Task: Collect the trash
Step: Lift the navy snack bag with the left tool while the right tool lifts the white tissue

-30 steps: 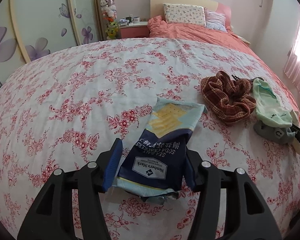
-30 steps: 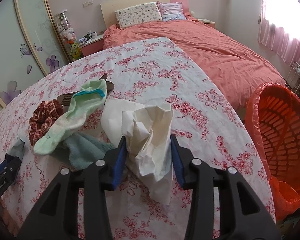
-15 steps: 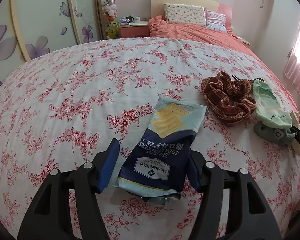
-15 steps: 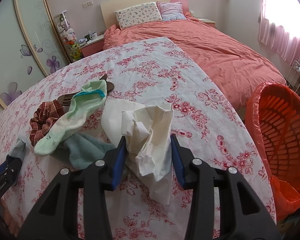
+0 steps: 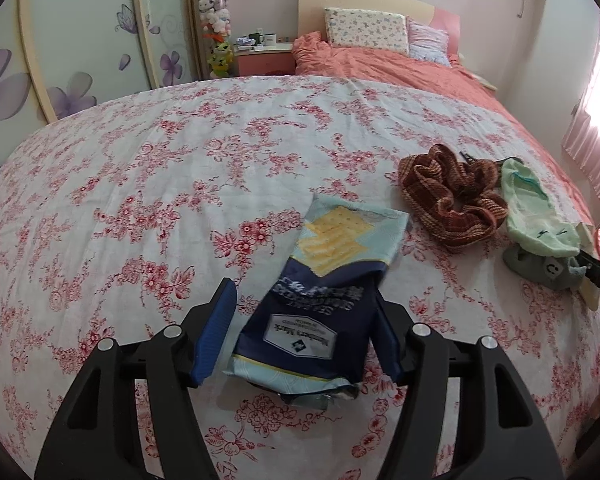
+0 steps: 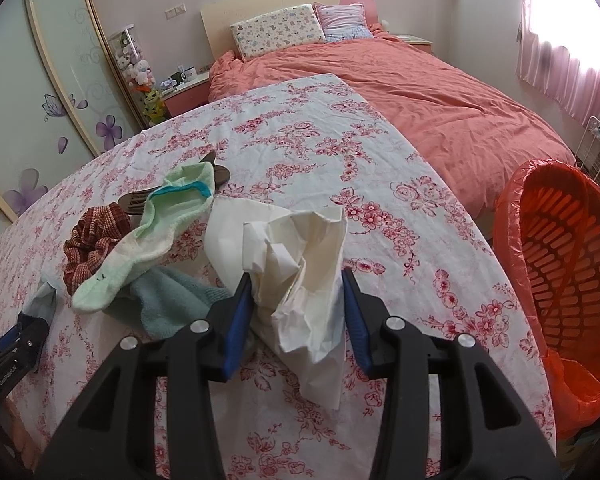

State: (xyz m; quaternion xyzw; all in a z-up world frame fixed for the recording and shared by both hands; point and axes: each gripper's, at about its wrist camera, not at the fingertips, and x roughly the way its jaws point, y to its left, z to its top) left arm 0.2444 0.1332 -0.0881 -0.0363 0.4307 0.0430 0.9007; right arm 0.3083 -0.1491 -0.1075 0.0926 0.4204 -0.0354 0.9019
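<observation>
Left wrist view: my left gripper (image 5: 306, 334) stands wide around the cracker bag (image 5: 324, 300), left pad clear of it. Scrunchie (image 5: 452, 200) at 1 o'clock. Right gripper (image 6: 298, 316) pinches crumpled paper (image 6: 296, 268); socks (image 6: 152, 232) at 10 o'clock, orange bin (image 6: 560, 264) at 3.

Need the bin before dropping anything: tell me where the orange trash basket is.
In the right wrist view the orange trash basket stands off the floral table's right edge, right of the crumpled paper, before the pink bed.

A home bedroom: made bed (image 6: 440, 92), pillows (image 6: 278, 30), floral wardrobe doors (image 5: 80, 52).
</observation>
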